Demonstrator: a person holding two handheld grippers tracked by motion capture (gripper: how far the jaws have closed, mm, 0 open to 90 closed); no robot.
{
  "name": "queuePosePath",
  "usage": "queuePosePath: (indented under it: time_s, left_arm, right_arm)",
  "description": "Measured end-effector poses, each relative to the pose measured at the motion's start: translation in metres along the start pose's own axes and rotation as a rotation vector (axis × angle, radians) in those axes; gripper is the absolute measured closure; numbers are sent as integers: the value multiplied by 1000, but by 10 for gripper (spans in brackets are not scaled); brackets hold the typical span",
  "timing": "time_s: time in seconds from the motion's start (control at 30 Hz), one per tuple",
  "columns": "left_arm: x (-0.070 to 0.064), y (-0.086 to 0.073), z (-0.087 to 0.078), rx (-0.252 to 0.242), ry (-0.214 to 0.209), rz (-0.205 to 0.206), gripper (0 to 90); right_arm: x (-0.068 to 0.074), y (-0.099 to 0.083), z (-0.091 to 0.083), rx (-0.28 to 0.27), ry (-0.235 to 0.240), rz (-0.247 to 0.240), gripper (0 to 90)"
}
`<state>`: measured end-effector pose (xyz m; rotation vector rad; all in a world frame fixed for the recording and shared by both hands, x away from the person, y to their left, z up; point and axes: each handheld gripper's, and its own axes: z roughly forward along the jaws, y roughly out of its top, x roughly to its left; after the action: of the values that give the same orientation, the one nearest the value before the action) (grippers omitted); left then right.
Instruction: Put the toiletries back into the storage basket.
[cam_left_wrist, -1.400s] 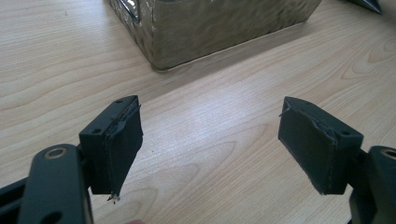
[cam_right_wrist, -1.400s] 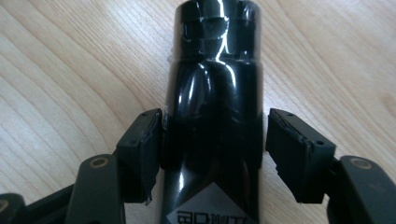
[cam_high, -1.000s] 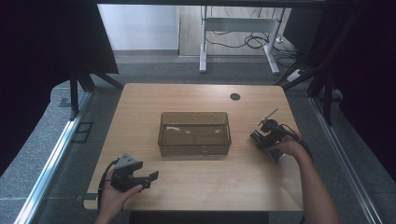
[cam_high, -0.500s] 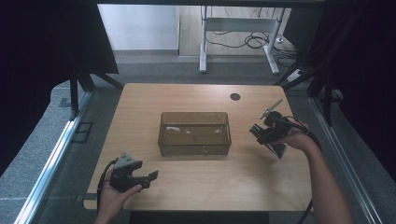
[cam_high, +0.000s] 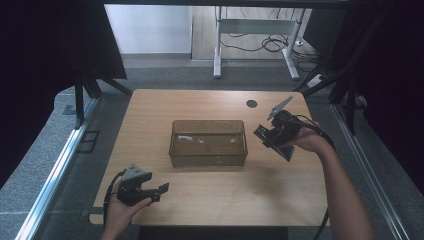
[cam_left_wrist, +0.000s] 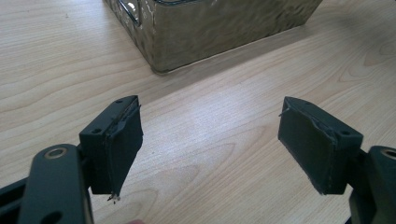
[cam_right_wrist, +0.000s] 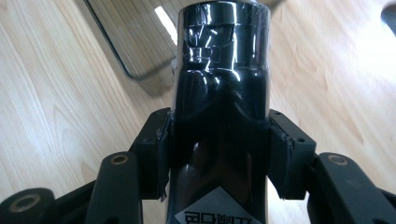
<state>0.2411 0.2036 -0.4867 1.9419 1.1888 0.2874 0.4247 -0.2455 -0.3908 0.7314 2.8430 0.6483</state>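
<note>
High view: the right gripper (cam_high: 270, 135) is held above the table (cam_high: 210, 200), just right of the clear bin (cam_high: 208, 142) at the table's centre, and carries a dark bottle (cam_high: 264, 136). The bottle points toward the bin's right wall but has not crossed the rim. The bin interior appears empty apart from reflections. The left gripper (cam_high: 150, 190) rests low near the front left edge of the table, well apart from the bin, and holds nothing.

Left gripper view: both jaws stand wide apart with bare table between them. A corner of the bin sits ahead of them.

Right gripper view: both jaws are clamped on the sides of the bottle (cam_right_wrist: 219, 93), with the pads (cam_right_wrist: 164, 140) pressed against its lower body. The bottle is glossy black, cylindrical, with a slight shoulder toward the far end and a white label near the jaws. A rounded corner of the bin (cam_right_wrist: 135, 42) lies beyond it.

Assessment: pickup is complete. Remaining work is likely to carry the bottle over the rim, lower it into the bin, and release.
</note>
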Motion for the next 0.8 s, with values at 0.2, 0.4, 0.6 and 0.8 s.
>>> queuePosePath:
  time_s: [0.2, 0.4, 0.6, 0.8]
  left_arm:
    - [1, 0, 0, 1, -1, 1, 222]
    - [3, -1, 0, -1, 1, -4, 222]
    - [2, -1, 1, 1, -4, -2, 222]
    - [3, -1, 0, -7, -4, 3, 225]
  right_arm:
    - [8, 27, 3, -6, 23, -51, 474]
    - [14, 51, 15, -6, 34, -96, 474]
    - [20, 77, 28, 0, 40, -145, 474]
    - [26, 96, 40, 7, 49, -196, 474]
